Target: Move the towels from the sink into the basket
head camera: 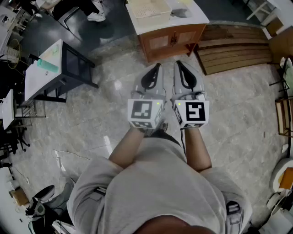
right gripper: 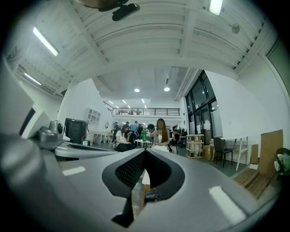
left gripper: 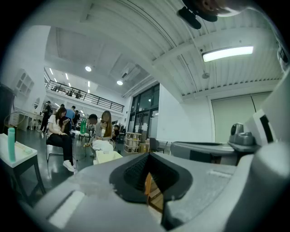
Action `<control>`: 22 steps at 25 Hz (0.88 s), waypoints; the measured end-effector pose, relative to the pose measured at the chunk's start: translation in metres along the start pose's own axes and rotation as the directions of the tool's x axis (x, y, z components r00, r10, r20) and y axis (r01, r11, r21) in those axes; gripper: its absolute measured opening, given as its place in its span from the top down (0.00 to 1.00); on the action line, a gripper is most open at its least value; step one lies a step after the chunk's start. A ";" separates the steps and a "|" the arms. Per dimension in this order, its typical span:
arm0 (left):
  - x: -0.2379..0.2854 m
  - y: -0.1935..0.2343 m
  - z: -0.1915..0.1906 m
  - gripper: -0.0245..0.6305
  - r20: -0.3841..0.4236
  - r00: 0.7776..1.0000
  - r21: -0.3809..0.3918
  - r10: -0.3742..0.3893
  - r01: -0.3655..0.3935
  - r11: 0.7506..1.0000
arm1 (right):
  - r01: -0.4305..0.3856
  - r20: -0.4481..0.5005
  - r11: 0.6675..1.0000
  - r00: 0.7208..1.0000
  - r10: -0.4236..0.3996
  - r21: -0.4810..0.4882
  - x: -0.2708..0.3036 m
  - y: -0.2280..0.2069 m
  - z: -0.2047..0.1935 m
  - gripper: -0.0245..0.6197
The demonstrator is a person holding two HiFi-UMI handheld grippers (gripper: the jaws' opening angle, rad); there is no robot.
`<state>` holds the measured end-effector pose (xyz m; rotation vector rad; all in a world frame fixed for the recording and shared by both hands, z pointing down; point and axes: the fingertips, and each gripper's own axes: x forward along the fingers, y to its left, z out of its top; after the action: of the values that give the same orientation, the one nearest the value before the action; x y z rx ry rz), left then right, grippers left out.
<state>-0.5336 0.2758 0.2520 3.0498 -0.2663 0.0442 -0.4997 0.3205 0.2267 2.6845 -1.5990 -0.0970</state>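
- two grippers, so one left gripper (head camera: 157, 68) and one right gripper (head camera: 179, 65)
- one wooden cabinet (head camera: 171, 39)
- one basket (head camera: 149, 8)
- one green bottle (head camera: 47, 65)
- one wooden pallet (head camera: 236, 52), far as I can tell

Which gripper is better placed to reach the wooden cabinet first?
Right, marginally: left gripper and right gripper are side by side, both shut and empty, short of the wooden cabinet; the right one's tip looks a touch nearer it.

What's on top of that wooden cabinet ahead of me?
A pale basket sits on the left of the cabinet's white top. Right of it lies something grey, too small to name. The top's far part is cut off by the frame.
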 end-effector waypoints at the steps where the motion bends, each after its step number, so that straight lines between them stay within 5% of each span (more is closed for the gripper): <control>1: 0.003 -0.001 0.001 0.93 0.001 1.000 -0.001 -0.002 0.002 1.000 | 0.000 -0.002 1.000 1.000 0.000 -0.001 0.001 -0.002 -0.001 0.95; 14: 0.052 -0.007 -0.012 0.93 -0.024 1.000 -0.019 -0.004 0.003 1.000 | 0.015 -0.033 1.000 0.999 -0.014 0.028 0.026 -0.046 -0.021 0.95; 22: 0.127 -0.004 -0.020 0.93 -0.032 0.999 -0.029 -0.043 0.042 0.999 | 0.056 -0.062 0.998 0.997 -0.055 0.020 0.066 -0.102 -0.037 0.95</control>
<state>-0.4084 0.2595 0.2761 3.0220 -0.1983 0.0872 -0.3768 0.3100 0.2560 2.7207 -1.5179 0.0016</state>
